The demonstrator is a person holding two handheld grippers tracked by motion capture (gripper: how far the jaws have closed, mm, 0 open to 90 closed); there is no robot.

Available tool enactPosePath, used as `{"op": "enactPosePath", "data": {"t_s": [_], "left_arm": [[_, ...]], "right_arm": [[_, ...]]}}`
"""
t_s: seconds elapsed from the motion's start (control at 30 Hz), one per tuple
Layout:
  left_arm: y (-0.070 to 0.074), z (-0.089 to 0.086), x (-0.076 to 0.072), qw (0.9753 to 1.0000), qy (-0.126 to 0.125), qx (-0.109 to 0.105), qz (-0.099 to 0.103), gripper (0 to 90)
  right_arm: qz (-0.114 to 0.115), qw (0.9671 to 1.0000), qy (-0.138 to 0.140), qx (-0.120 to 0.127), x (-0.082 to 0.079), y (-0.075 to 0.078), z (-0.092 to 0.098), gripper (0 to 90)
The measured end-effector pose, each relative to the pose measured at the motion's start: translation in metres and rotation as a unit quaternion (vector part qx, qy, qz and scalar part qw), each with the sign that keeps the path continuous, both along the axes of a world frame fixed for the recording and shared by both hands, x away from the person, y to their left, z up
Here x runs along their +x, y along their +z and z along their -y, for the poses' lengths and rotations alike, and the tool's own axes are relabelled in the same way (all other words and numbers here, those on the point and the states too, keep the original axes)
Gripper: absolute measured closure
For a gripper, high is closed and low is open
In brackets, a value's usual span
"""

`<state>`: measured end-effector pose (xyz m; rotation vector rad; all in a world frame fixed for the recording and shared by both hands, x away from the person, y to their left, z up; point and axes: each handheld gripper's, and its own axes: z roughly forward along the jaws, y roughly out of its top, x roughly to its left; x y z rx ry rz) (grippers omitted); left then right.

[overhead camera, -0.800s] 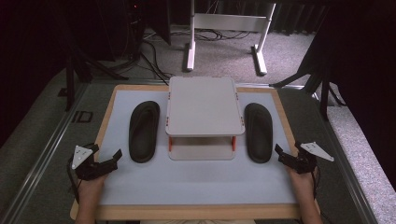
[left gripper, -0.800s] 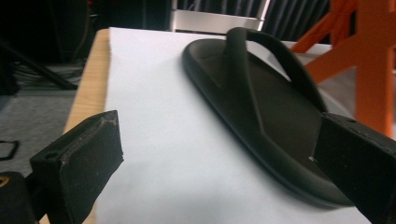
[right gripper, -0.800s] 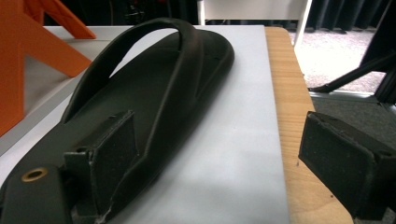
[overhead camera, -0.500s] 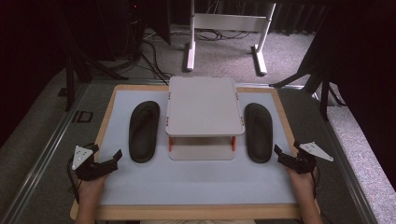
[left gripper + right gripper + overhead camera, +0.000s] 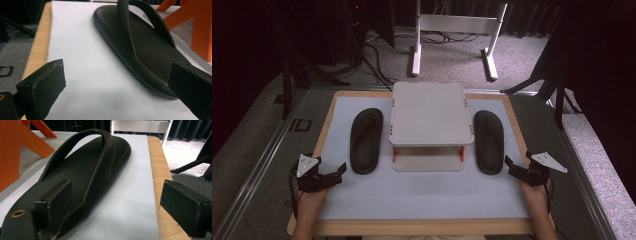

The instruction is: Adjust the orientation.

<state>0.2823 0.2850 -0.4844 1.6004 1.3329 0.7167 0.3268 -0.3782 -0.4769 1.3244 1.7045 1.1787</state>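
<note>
Two black flip-flops lie on the pale mat, one on each side of a small white two-level rack with orange legs (image 5: 428, 125). The left flip-flop (image 5: 366, 140) (image 5: 140, 47) is just ahead and to the right of my left gripper (image 5: 338, 172) (image 5: 117, 87), whose jaws stand wide apart with nothing between them. The right flip-flop (image 5: 489, 141) (image 5: 85, 172) has its heel right at my right gripper (image 5: 510, 166) (image 5: 117, 205). That gripper is open too, its left jaw over the heel, its right jaw over the wooden edge.
A wooden rim (image 5: 412, 227) frames the mat. Grey carpet and metal rails (image 5: 257, 165) surround the table. A white stand (image 5: 452, 30) and dark tripod legs (image 5: 557, 90) are on the floor beyond the far edge.
Both grippers have crept slightly forward toward the flip-flops; the flip-flops and rack have not moved.
</note>
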Motion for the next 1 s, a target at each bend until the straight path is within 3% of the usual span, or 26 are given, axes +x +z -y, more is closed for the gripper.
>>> {"op": "enactPosePath", "data": {"t_s": [0.07,0.17,0.23,0.6,0.73,1.0], "left_arm": [[0.001,0.000,0.001,0.9999,-0.009,-0.007,-0.005,1.5],[0.004,0.000,0.000,0.9996,-0.020,-0.018,0.006,1.5],[0.007,-0.001,0.002,0.9994,-0.029,-0.019,-0.002,2.2],[0.032,-0.005,0.016,0.9984,-0.051,-0.008,-0.021,2.2],[0.039,-0.004,0.023,0.9982,-0.058,0.000,-0.019,2.2],[0.050,0.004,0.043,0.9952,-0.087,0.015,-0.043,2.2]], "right_arm": [[-0.005,1.0000,-0.005,-0.001,0.001,0.000,0.000,10.8],[-0.006,1.0000,-0.004,0.004,0.001,0.000,0.000,10.8],[-0.007,1.0000,-0.005,0.004,0.001,0.000,0.001,10.8],[-0.006,0.9999,-0.003,0.009,0.001,0.000,0.002,12.7],[-0.008,1.0000,-0.002,0.005,0.002,0.000,0.001,12.8],[-0.010,0.9999,0.003,0.004,0.002,0.000,0.001,13.0]]}}
